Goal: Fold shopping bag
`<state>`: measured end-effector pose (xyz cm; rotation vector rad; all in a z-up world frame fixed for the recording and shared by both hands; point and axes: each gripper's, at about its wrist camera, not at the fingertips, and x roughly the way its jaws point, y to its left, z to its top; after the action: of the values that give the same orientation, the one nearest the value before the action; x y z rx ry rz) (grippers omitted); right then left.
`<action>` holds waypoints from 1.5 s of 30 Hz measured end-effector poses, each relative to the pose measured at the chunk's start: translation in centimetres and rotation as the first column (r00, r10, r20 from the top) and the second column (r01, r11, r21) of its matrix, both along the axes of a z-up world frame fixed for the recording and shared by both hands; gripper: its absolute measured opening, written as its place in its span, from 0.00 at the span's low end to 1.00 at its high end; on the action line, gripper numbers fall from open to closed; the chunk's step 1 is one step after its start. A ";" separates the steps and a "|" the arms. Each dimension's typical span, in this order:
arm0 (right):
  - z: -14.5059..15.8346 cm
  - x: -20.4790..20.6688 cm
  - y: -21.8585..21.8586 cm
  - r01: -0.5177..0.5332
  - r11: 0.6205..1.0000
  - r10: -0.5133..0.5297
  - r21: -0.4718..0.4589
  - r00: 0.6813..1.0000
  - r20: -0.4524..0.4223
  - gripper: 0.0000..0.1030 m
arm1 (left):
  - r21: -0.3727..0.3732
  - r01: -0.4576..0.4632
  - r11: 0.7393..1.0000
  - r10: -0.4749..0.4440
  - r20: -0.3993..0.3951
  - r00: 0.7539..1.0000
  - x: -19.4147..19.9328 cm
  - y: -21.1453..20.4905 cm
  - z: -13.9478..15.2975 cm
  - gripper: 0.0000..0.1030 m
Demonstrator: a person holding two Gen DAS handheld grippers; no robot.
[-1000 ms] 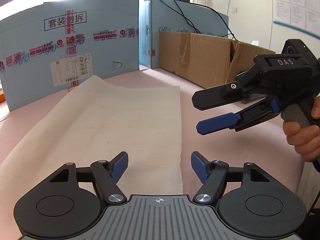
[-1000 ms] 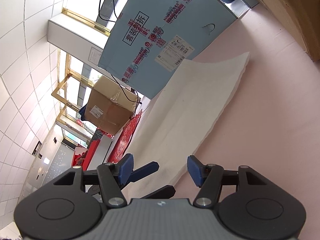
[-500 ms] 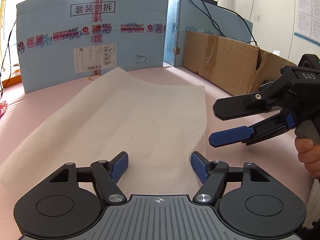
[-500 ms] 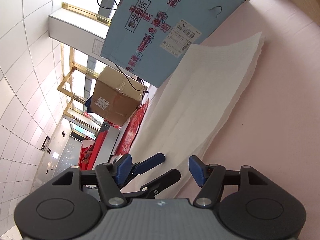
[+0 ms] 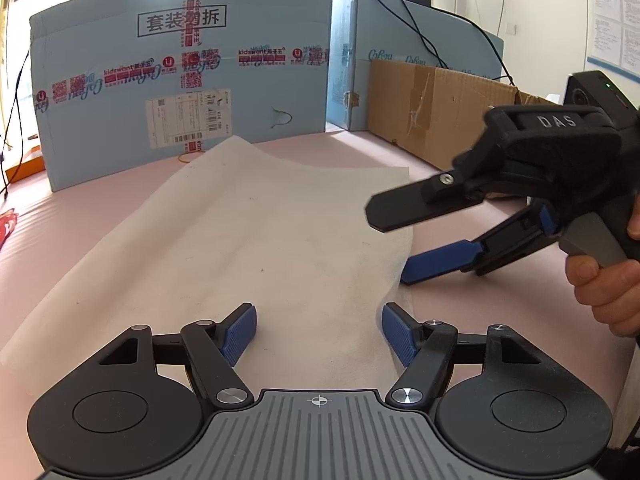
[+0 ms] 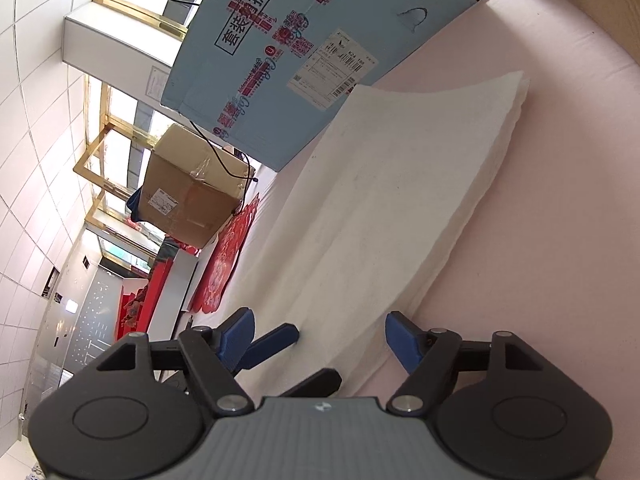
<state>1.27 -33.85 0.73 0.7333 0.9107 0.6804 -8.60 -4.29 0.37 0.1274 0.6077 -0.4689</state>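
Observation:
A white fabric shopping bag (image 5: 272,232) lies flat on the pink table (image 5: 80,220), its far end curling up slightly. My left gripper (image 5: 318,332) hovers open over the bag's near end, close to its right edge, with no pad pressing on the cloth. My right gripper (image 5: 390,244), held in a hand (image 5: 600,284), comes in sideways from the right. Its jaws are opening, the black upper finger above the bag's right edge and the blue pad low beside it. In the right wrist view the right gripper (image 6: 320,338) straddles the edge of the bag (image 6: 400,200) without gripping.
A tall blue cardboard box (image 5: 180,92) stands just behind the bag's far end. A brown cardboard box (image 5: 432,112) lines the table's right rear. Bare pink table lies left and right of the bag. A red paper decoration (image 6: 224,268) lies at the table's far side.
My right gripper has moved left, up to the bag's right edge, and its jaws have spread wider. The left gripper's jaws are as wide as before.

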 end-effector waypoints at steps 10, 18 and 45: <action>0.6 -0.2 1.6 -0.048 0.990 0.043 0.133 0.998 0.039 0.44 | 0.059 0.068 0.996 -0.069 0.015 0.998 1.3 -2.4 0.6 0.25; 2.2 -3.7 -1.3 0.048 0.991 -0.038 -0.126 0.996 0.082 0.79 | -0.133 -0.045 0.990 0.033 -0.088 0.996 3.8 2.2 0.5 0.13; -0.7 -4.4 -1.5 0.123 0.991 -0.118 -0.043 0.987 0.104 0.01 | -0.429 -0.257 0.866 0.292 0.016 0.956 3.6 10.6 3.8 0.00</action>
<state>-3.15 -35.38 0.02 0.6974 0.7809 0.5806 -4.99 6.31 4.13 -0.3527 0.4231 -0.3059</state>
